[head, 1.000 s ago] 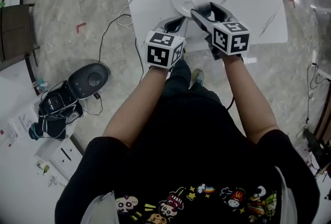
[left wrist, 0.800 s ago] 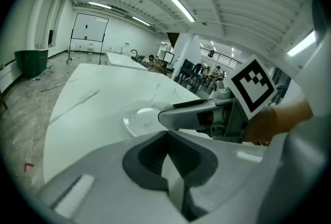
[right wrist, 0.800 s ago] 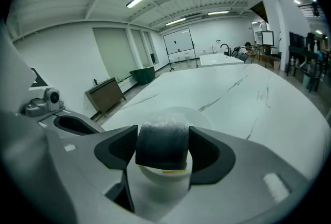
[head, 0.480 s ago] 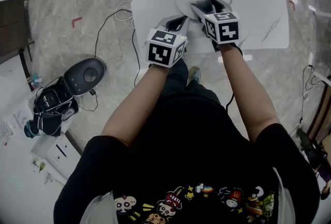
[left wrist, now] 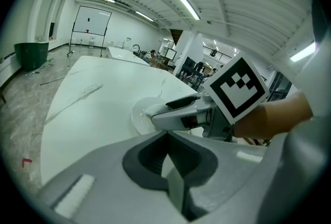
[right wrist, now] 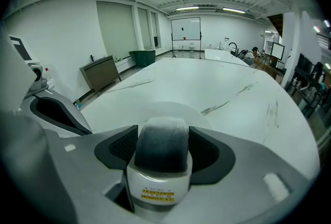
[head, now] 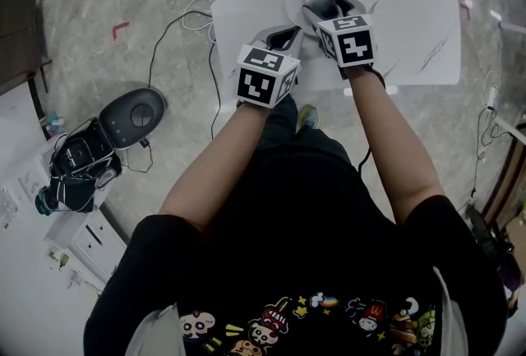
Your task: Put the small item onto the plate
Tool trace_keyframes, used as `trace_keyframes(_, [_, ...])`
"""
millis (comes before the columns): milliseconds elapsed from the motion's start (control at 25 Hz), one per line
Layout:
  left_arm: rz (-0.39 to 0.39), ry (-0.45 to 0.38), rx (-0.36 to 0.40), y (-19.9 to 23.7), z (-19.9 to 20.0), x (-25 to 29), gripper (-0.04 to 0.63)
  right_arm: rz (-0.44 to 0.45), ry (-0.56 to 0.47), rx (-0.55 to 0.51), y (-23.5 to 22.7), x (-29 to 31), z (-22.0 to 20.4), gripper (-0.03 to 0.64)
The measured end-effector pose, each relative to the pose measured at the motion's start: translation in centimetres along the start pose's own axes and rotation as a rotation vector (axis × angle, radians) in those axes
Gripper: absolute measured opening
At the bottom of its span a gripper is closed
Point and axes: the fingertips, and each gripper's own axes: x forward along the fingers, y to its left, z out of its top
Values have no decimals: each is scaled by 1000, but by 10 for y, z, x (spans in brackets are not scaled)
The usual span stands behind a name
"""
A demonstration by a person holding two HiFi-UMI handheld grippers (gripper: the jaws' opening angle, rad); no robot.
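The right gripper [right wrist: 162, 137] clamps the small item [right wrist: 161, 153] in its jaws over the plate [right wrist: 202, 114], near the bench's [head: 403, 9] near edge; the left gripper [left wrist: 166, 137] has its jaws pressed together, empty; released tilted or too high, the rounded item could topple and roll off the plate.

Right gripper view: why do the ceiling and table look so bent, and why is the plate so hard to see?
Right gripper view: the wide-angle lens bows straight lines and blacks out the corners; the white plate blends into the white table. Head view: the same plate is pale against the table, its rim faint.
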Motion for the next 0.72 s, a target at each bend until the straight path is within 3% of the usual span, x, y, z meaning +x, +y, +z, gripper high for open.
trace_keyframes(600, [-6,14,13,-2,6,-3,0,-3,-7,16,-1,-6,3,341])
trace_keyframes(720, [-8,14,18,-1,8,-5,0,-13,-39,37,-2,-18,8,300])
